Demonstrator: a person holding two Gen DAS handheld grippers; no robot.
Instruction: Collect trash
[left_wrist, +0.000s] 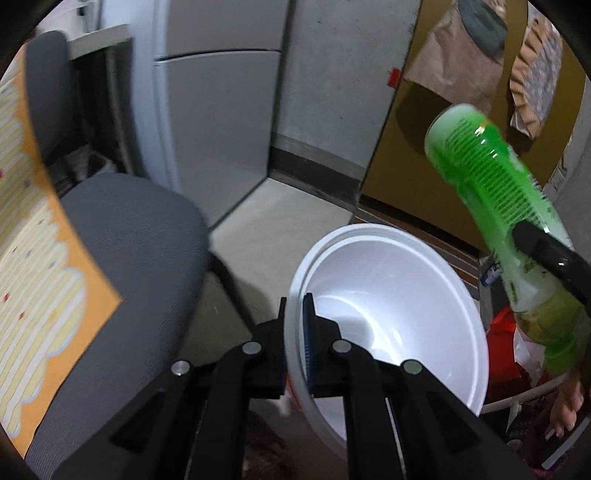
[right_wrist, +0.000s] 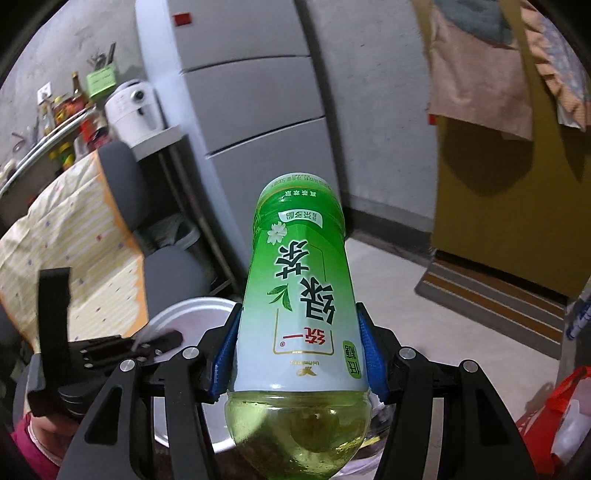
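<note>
Trash is travelling: your left gripper (left_wrist: 297, 345) is pinching the bowl (left_wrist: 399, 295) rim, your right gripper (right_wrist: 299, 354) is clamping the bottle (right_wrist: 299, 295). Next you're needing a bin, none clearly showing.

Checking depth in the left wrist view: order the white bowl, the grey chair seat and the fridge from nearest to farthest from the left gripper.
1. White bowl: its rim sits between the left gripper's fingers.
2. Chair seat: just left of the gripper, lower down.
3. Fridge: upright against the back wall, beyond the seat.
</note>
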